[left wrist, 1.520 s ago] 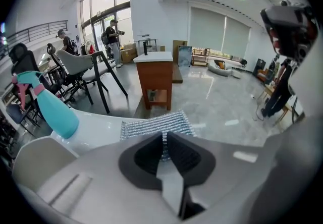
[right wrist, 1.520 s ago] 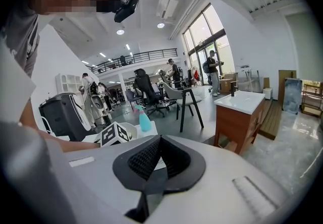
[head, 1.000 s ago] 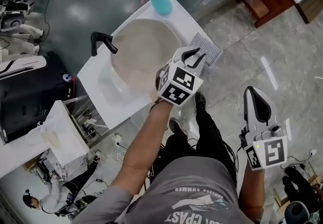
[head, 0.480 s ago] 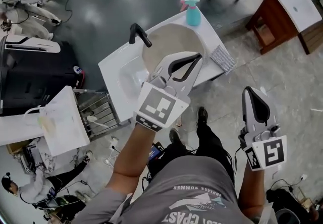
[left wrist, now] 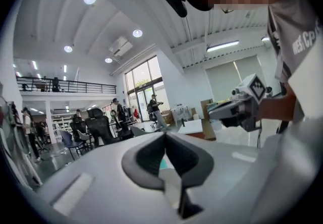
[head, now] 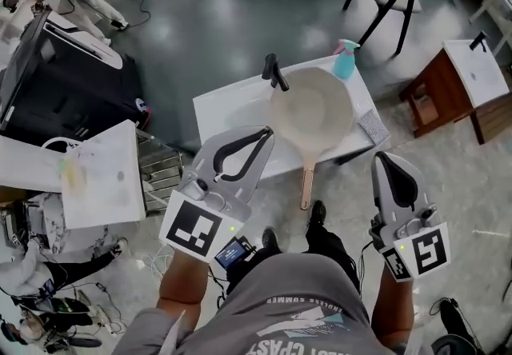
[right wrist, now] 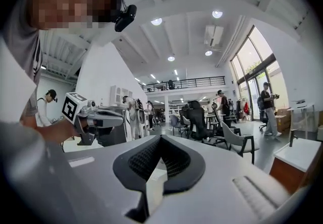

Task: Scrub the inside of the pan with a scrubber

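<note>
Though only in the head view, pan (head: pixel 312 112) perhaps inside sink (head: pixel 228 109).

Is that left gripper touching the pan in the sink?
Apart. The left gripper view shows the left gripper shut on nothing, aimed across the room; the head view shows the pan lying in the sink below.

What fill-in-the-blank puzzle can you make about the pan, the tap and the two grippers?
1. The pan lies over the bowl of the white ____, with its handle pointing toward the person.
2. The tap next to the pan is coloured ____.
3. The left gripper and the right gripper are both empty, and their jaws are ____.

Missing words: sink; black; shut.
</note>
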A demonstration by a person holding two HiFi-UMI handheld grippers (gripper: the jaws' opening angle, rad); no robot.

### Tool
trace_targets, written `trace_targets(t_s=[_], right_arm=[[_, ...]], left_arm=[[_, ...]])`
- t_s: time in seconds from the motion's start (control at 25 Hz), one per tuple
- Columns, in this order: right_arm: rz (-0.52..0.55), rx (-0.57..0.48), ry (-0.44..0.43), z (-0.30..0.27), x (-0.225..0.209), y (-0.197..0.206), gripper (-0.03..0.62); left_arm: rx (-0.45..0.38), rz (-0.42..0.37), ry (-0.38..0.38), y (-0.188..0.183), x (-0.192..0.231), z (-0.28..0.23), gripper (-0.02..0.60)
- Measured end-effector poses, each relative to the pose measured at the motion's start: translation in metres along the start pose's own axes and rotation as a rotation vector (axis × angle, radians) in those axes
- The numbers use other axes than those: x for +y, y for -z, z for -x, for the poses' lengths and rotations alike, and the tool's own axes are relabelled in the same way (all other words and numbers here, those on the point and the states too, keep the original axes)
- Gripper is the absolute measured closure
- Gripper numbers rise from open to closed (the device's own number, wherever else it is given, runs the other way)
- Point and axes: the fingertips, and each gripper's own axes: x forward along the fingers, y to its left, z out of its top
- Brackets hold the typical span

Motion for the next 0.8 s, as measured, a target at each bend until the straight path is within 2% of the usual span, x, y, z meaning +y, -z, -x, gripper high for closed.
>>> trace_targets(t_s=[0.2,0.44,0.6,0.8], right_arm=[[-0.002,-0.015,-0.092,-0.012,0.058,-0.024,0.594],[0.012,-0.027,-0.178,-0.018,0.120,-0.043,0.594],[0.061,-0.015,-0.217,-0.017,0.157,-0.050,0.594],[0.080,-0.006,-0.241,-0.019,0.189,-0.051,0.594]], left_arm=[[0.012,-0.013,-0.101,0.003,0.028,0.084,0.580],[0.032,-0.021,-0.186,0.016,0.046,0.163,0.580],[0.033,0.009,-0.228,0.025,0.054,0.202,0.580],[0.028,0.040,-0.240,0.037,0.060,0.228,0.580]])
